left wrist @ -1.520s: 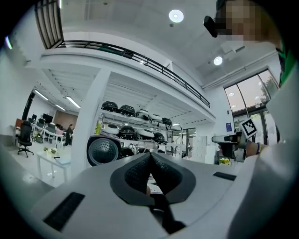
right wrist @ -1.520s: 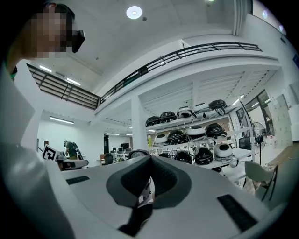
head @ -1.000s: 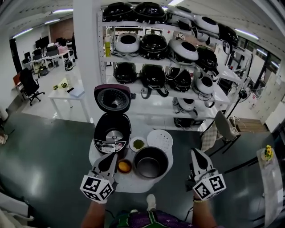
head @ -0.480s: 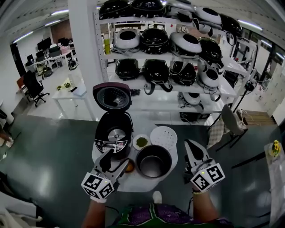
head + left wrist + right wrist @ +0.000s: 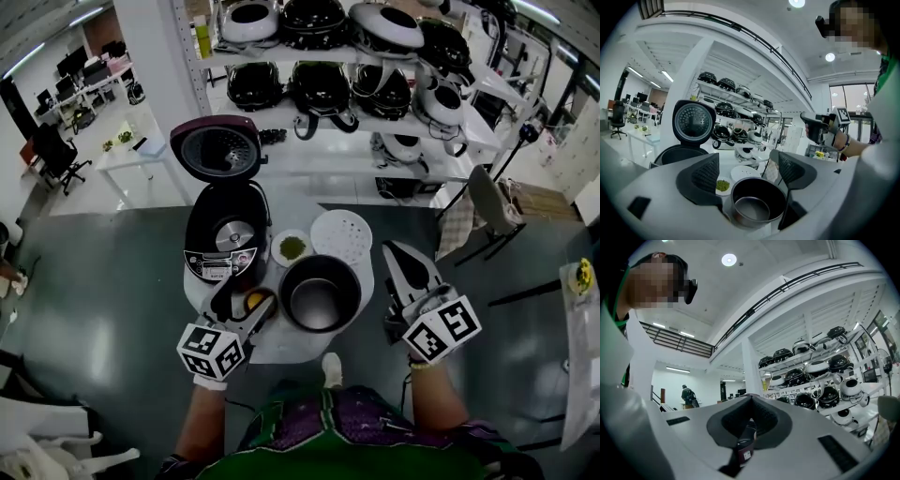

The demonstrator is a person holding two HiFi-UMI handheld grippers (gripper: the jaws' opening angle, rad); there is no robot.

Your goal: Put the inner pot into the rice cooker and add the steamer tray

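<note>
The dark metal inner pot [image 5: 320, 292] stands on the small white table [image 5: 286, 349], right of the black rice cooker [image 5: 225, 242], whose lid [image 5: 217, 148] is up. The white perforated steamer tray [image 5: 341, 236] lies behind the pot. My left gripper [image 5: 247, 303] hovers at the pot's left; its jaws are opening and grip nothing. In the left gripper view the pot [image 5: 757, 206] sits low ahead between the spread left gripper [image 5: 747, 171] fingers, untouched. My right gripper [image 5: 401, 255] hangs shut and empty just right of the pot; the right gripper view shows the right gripper [image 5: 750, 420] with pads together.
A small dish of green grains [image 5: 292, 247] sits between cooker and tray. A bowl with something orange [image 5: 254, 300] lies under my left gripper. White shelves with several rice cookers [image 5: 319, 84] stand behind the table. A chair [image 5: 483, 216] is at the right.
The left gripper's jaws went from shut to wide open as it sank toward the pot's left side. The right gripper drifted in toward the pot. The view tilted further down.
</note>
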